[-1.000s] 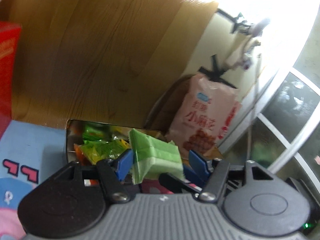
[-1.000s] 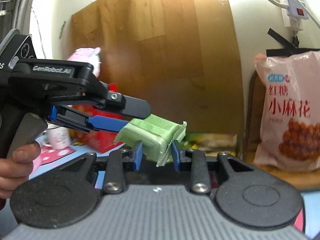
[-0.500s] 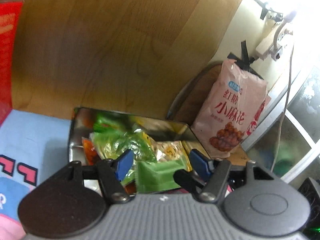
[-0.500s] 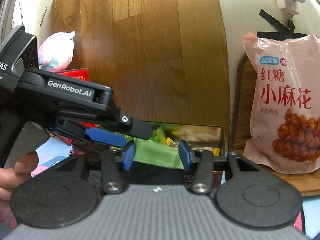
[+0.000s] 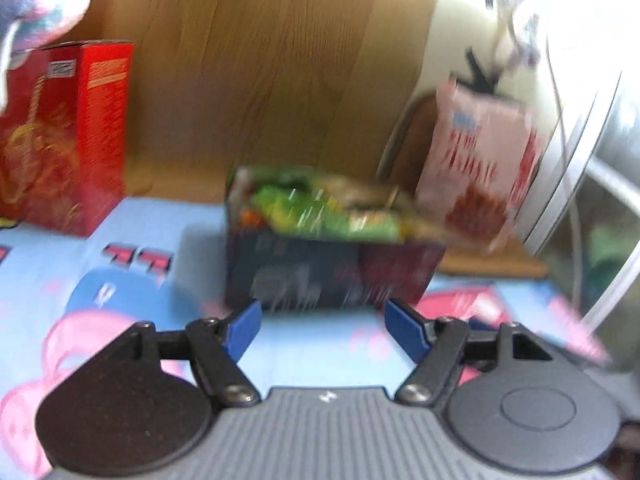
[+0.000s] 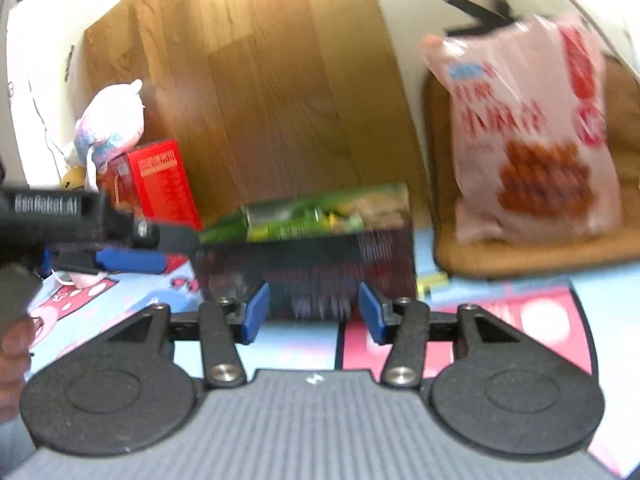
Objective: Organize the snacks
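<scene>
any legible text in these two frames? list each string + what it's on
Nothing reads cleanly; both views are motion-blurred.
"GenRobot.AI" (smeared, only roughly legible): white lettering on the left gripper body, seen in the right wrist view.
Pink snack bag: blue logo and large red characters, too blurred to read.
Red box: gold and white print, unreadable.
Snack tin: markings on its dark side, unreadable.
Mat: pink shapes, not readable as text.

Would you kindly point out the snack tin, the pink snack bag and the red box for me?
snack tin [image 5: 320,276]: left wrist view, dark front wall.
pink snack bag [image 6: 532,152]: right wrist view, printed front.
red box [image 5: 60,140]: left wrist view, front face.
</scene>
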Motion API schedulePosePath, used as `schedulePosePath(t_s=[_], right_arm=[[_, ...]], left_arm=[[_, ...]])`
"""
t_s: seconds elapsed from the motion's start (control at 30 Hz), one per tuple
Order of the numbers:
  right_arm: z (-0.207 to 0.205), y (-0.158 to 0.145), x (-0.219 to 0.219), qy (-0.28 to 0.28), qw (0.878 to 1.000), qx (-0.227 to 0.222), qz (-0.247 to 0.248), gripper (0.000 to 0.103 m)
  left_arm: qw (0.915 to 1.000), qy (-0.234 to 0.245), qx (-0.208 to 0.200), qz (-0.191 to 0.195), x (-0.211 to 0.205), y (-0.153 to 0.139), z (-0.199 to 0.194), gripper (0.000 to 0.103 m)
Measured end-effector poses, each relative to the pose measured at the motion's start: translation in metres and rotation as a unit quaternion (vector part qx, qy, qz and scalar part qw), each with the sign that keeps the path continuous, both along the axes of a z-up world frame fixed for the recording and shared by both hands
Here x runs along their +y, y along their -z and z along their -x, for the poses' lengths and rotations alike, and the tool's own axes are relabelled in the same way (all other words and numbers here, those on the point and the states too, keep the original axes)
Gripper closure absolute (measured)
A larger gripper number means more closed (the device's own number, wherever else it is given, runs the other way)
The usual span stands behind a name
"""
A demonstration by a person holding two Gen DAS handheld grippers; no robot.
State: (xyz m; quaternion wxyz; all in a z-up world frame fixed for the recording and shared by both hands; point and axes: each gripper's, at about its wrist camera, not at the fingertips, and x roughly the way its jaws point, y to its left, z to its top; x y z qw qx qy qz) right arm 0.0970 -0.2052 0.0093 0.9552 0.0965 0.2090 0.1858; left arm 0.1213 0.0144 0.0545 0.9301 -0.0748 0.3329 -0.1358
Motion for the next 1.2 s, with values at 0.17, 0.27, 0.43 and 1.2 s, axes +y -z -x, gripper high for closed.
schedulePosePath(t_s=[0.17, 0.27, 0.43, 1.2], right_arm=[[0.038, 0.016, -0.005, 0.017, 0.999, 0.029, -0.009, 0.045], [0.054, 0.02, -0.007, 0.022, 0.999, 0.04, -0.016, 0.045], [0.078, 0.023, -0.011, 0.036, 0.999, 0.033, -0.019, 0.043], [0.09, 0.028, -0.035, 0.072, 0.993, 0.033, -0.09, 0.034]], left_arm=[[0.9985, -0.024, 0.031, -0.038, -0.007, 0.029, 0.034, 0.033], [0.9975, -0.042, 0.034, -0.044, -0.006, 0.037, 0.051, 0.033], [0.9949, -0.068, 0.015, -0.073, -0.008, 0.044, 0.073, 0.028], [0.9846, -0.082, -0.051, -0.146, -0.027, 0.046, 0.096, 0.023]])
